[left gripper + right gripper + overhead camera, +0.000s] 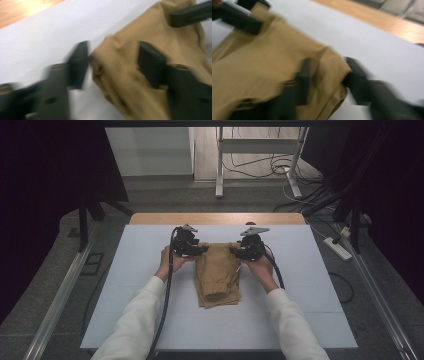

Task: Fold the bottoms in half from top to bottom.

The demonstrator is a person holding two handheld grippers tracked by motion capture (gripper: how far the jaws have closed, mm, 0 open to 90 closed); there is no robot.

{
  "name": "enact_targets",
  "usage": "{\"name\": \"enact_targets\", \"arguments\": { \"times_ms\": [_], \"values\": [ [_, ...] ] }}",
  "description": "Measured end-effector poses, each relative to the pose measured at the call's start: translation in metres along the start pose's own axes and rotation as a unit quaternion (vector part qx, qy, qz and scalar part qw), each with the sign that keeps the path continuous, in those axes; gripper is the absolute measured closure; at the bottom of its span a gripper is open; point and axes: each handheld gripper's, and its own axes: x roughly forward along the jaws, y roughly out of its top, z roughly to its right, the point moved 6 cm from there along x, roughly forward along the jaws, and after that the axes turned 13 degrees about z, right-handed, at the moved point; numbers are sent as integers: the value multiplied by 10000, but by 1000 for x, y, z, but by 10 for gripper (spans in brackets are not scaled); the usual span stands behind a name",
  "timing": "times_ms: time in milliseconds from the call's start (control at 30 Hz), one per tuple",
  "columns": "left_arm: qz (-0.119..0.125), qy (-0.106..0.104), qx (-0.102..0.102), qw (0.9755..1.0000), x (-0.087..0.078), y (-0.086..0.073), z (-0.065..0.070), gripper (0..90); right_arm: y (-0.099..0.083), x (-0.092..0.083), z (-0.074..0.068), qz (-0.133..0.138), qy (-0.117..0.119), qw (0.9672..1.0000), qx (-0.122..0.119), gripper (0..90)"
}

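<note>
A folded tan garment point(218, 277) lies in the middle of the white board point(300, 285). Its far edge sits between my two grippers. My left gripper point(200, 251) is at the garment's far left corner, and in the left gripper view the tan cloth point(120, 75) lies loose between its parted jaws point(113, 53). My right gripper point(235, 251) is at the far right corner. In the right gripper view that corner of the cloth point(274, 57) rests between its spread jaws point(329, 67). Both views are blurred. Each shows a jaw of the other gripper farther off.
The board rests on a wooden table point(215, 218) whose far edge shows beyond it. Behind the table stand white desk legs point(220, 165) with cables on the floor. A power strip point(338, 248) lies at the right, and metal rails run along both sides.
</note>
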Motion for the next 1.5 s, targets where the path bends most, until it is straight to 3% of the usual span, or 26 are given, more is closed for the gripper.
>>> {"name": "enact_targets", "arguments": {
  "times_ms": [67,267,667,1233,1500],
  "values": [
    [-4,-105,31,9999,-4,1,4,311,1,-2,1,49,-97,9999,73,408],
    [6,-233,52,9997,-12,-1,7,309,0,-9,-3,-66,281,9995,160,394],
    [-19,-493,24,9988,-25,-14,7,335,-5,-20,-11,-208,627,9977,163,399],
    [-16,-559,-16,9984,-49,-32,15,333,-15,-37,-18,-371,848,9957,42,396],
    [-58,-516,26,9986,-70,-51,22,333,-29,-61,-28,-512,967,9940,10,389]
  ]
}}
